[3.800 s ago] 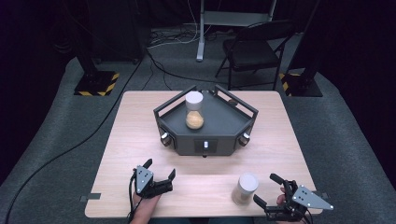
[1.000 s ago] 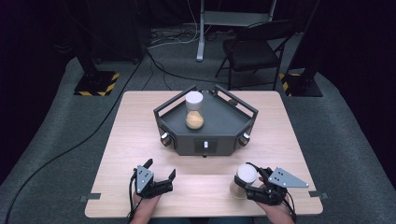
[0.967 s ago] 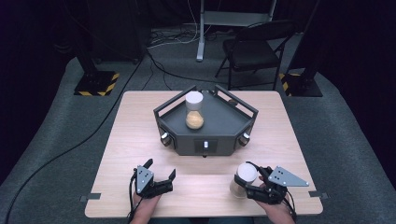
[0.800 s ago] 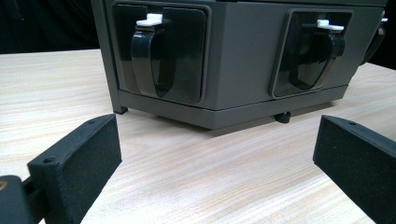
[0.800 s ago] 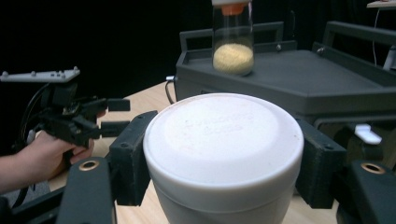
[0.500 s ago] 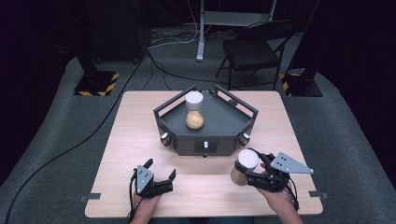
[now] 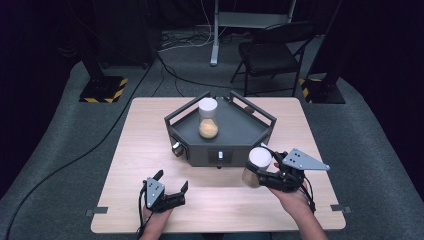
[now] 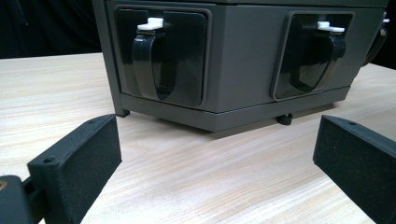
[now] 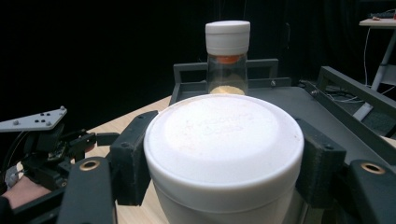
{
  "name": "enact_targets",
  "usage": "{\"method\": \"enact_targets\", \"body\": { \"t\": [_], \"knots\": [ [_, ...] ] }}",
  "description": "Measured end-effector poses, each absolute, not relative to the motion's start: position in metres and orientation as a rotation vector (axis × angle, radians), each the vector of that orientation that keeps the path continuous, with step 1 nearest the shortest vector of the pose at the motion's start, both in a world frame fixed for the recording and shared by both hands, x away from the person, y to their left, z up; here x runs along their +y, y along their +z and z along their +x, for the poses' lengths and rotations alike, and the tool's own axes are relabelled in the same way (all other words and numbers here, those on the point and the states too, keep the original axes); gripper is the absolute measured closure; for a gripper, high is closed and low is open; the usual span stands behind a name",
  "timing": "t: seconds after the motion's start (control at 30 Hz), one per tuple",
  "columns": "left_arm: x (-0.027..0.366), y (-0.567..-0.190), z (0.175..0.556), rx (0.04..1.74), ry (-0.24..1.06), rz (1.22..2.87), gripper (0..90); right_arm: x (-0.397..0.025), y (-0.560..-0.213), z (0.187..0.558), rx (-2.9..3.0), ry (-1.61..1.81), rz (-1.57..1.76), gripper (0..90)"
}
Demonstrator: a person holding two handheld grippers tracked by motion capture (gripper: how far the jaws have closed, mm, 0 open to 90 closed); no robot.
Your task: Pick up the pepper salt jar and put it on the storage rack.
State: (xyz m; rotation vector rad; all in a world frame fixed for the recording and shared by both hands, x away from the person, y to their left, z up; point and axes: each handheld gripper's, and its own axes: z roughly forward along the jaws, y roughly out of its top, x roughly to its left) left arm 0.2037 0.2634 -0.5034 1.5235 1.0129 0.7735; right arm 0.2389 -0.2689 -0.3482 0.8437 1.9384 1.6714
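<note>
Since half a second ago the right gripper point(image 7: 261, 172), clamped on the white-capped jar point(image 7: 257, 166), has carried it off the table point(image 7: 150, 150) to the tray's point(image 7: 235, 131) front corner, evidently for placing beside the second jar point(image 7: 208, 118), while the left gripper point(image 7: 171, 186) rests wide open.

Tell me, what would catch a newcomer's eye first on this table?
Probably the dark six-sided tray at the middle of the wooden table, with a white-capped jar of orange powder standing on it. Next, a second white-capped jar near the tray's front right corner, clamped in the right gripper. The left gripper rests open near the table's front edge.
</note>
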Motion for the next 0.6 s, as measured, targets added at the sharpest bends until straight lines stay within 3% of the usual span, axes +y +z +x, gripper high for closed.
{"method": "enact_targets", "body": {
  "t": [0.6],
  "knots": [
    [0.262,-0.503,0.204,1.013,0.782,1.526,0.5,-0.261,-0.34,0.265,1.878,1.68,0.875,31.7]
  ]
}}
